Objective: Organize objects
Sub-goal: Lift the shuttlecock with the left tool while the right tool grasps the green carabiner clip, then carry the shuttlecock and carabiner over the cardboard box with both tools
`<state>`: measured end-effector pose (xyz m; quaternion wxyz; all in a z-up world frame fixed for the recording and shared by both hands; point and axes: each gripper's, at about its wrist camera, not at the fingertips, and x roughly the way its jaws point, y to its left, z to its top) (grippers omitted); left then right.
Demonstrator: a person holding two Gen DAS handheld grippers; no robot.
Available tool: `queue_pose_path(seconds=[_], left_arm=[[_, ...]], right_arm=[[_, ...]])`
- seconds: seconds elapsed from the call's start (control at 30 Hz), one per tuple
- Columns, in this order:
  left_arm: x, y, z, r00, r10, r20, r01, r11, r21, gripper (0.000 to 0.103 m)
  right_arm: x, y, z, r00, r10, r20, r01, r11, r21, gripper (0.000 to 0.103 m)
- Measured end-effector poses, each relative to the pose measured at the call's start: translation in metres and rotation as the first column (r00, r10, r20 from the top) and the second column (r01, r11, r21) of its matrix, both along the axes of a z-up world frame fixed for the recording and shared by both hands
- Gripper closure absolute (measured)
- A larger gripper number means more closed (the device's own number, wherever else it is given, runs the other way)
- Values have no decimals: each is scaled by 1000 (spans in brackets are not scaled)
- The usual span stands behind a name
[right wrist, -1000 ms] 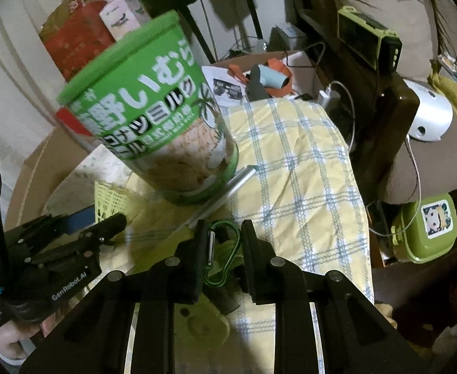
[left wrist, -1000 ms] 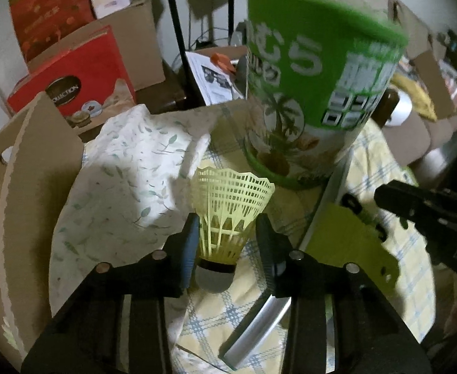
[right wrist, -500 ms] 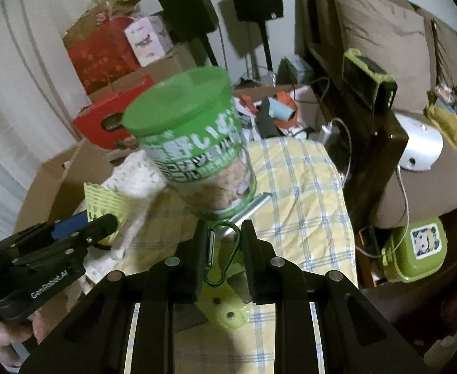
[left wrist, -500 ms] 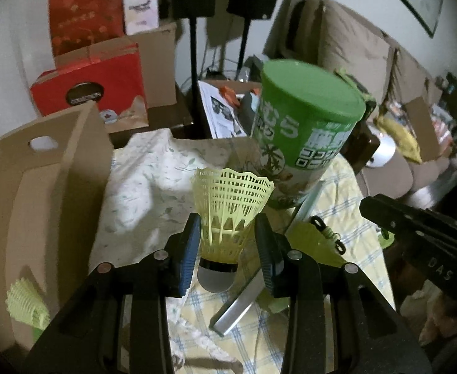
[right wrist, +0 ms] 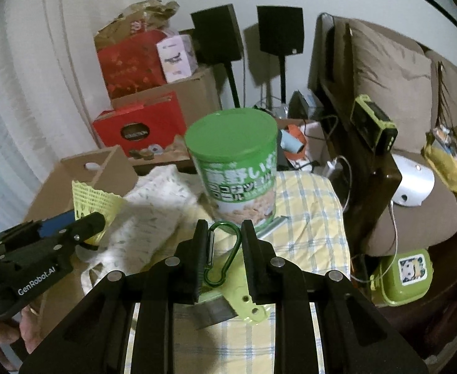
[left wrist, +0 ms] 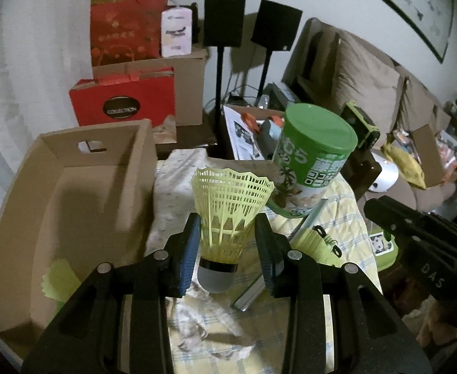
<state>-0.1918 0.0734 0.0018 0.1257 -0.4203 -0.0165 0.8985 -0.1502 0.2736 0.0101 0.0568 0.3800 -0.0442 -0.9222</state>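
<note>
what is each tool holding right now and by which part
Left tool grips the yellow plastic shuttlecock by the narrow lower skirt, just above its white cork tip. Right tool pinches the green metal carabiner across its sides.

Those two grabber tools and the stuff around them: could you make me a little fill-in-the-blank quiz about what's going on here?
1. The left gripper is shut on a yellow ____.
2. The right gripper grips a green ____.
3. The big can on the checked cloth has a ____ lid.
4. Another yellow shuttlecock already lies in the open ____ box.

Missing words: shuttlecock; carabiner; green; cardboard
</note>
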Motion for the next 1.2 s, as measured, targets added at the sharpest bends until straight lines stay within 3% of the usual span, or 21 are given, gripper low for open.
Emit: queue_pose_path(seconds=[1.2], left_arm=[[54,-131,32,977,204,-68,-203,979,18,70]], right_arm=[[28,-131,29,982,174,-70,-170,983,61,82]])
